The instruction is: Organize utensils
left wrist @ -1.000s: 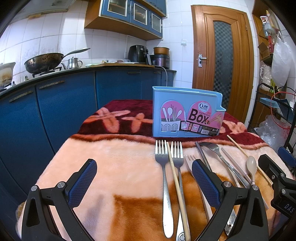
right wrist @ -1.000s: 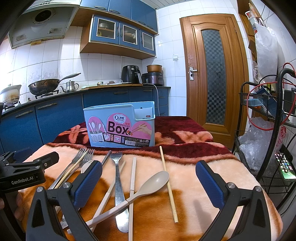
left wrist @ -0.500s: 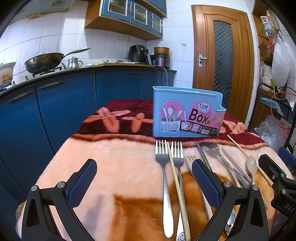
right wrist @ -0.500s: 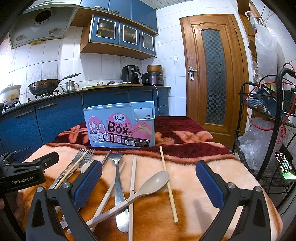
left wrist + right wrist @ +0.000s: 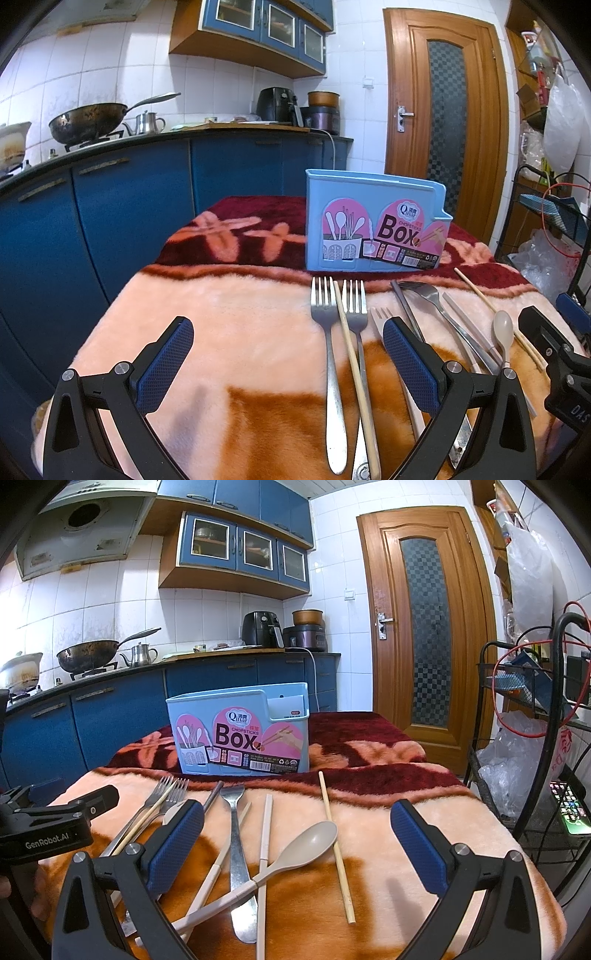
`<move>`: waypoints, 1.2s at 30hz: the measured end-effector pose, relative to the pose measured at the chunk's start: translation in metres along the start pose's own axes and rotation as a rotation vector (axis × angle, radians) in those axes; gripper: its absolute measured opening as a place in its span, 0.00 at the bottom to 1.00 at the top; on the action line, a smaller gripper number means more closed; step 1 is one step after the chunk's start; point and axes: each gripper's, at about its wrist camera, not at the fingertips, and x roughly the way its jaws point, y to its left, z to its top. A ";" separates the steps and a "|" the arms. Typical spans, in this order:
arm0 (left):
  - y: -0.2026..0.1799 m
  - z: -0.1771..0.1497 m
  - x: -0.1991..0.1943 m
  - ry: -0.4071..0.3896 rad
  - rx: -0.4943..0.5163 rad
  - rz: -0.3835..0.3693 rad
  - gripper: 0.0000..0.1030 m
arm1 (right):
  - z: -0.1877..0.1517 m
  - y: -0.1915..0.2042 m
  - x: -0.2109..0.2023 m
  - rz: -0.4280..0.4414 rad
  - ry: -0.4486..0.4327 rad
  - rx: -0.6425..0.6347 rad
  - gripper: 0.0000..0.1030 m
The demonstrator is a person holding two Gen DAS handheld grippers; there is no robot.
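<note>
Both tools spread wide, holding nothing. Left tool (image 5: 288, 365) hovers low over the blanket-covered desk (image 5: 221, 332); right tool (image 5: 297, 843) likewise, over the utensil scatter

Blue utensil box (image 5: 240, 734) stands upright at 12 o'clock in the right view, on the dark red band of the blanket, apparently with nothing in it yet. No utensil sorted so far, by the look of it

Left view: two metal forks (image 5: 328, 332) lie side by side toward 5 o'clock, a wooden chopstick (image 5: 351, 354) between them, touching or nearly so. More cutlery off at 3 o'clock

Right view: beige spoon (image 5: 295, 849) lies across a pale chopstick (image 5: 264, 856) and a metal fork (image 5: 236, 849); a wooden chopstick (image 5: 334, 838) lies apart at 1 o'clock of the spoon

Risks, as judged:
- Overlaps. Closing on the spoon may drag the chopstick beneath it, or pinch two pieces at once
- Deep pile. Thin flat handles sit sunk in the plush, so the pads may snag fabric or slip off metal
- Box looks light and tall; a utensil nudged against its rim could tip or slide it on the soft blanket
- The two tools sit near each other; reaching for the middle cluster together invites a clash
</note>
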 end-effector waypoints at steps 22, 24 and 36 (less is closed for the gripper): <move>0.005 0.035 0.029 0.248 0.119 -0.076 0.92 | 0.036 -0.042 0.043 0.050 0.444 0.010 1.00; 0.003 0.035 0.039 0.306 0.126 -0.089 0.85 | 0.038 -0.042 0.053 0.055 0.499 -0.015 1.00; -0.002 0.035 0.080 0.569 0.138 -0.188 0.65 | 0.056 -0.041 0.107 0.067 0.704 -0.108 0.79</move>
